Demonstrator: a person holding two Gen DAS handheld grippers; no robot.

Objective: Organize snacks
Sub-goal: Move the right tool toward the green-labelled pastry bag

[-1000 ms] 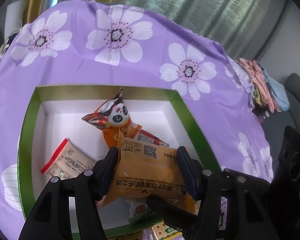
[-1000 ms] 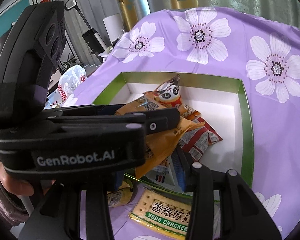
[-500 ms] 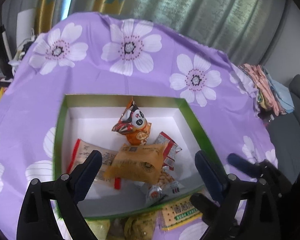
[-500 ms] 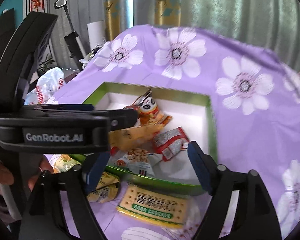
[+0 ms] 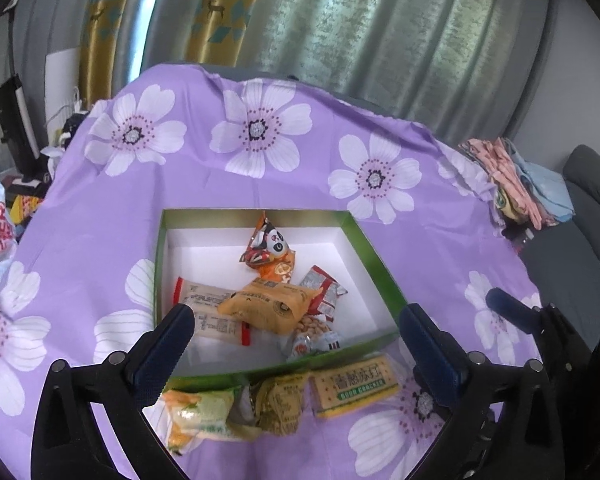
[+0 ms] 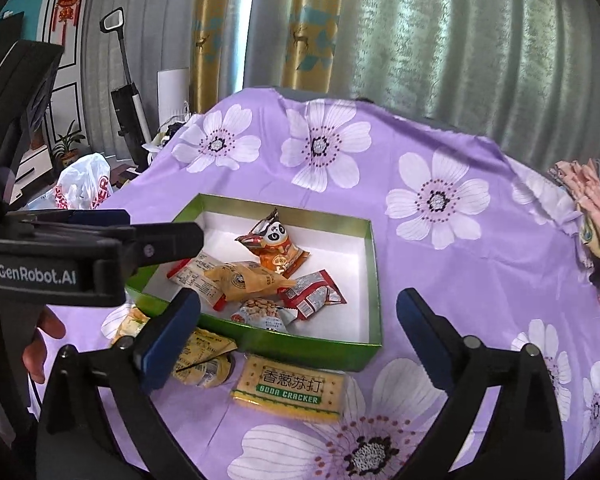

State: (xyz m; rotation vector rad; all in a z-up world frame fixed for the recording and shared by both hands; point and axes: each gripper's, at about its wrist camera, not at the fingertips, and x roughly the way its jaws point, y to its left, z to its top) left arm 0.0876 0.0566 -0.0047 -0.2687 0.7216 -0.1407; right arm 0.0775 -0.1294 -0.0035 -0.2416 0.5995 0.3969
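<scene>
Both tools, left [image 5: 296, 334] and right [image 6: 298, 320], have just spread apart, empty; the cracker pack [image 6: 290, 390] hugging the box [image 6: 300, 346] could jam a finger.

You are working with two matching black plastic grippers. The left gripper [image 5: 296, 324] is showing angular black arms, each carrying silver round screw heads, and its fingers [image 5: 168, 336] are wearing dark blue textured pads. The right gripper [image 6: 296, 320] is showing the same build: black struts, silver screws, blue pads on its fingers [image 6: 420, 320]. In the right wrist view, the left gripper's side is bearing white "GenRobot.AI" lettering on a black bar, with one small screw near the tip. Your hand [image 6: 40, 344] is appearing beneath it, only partly visible.
</scene>
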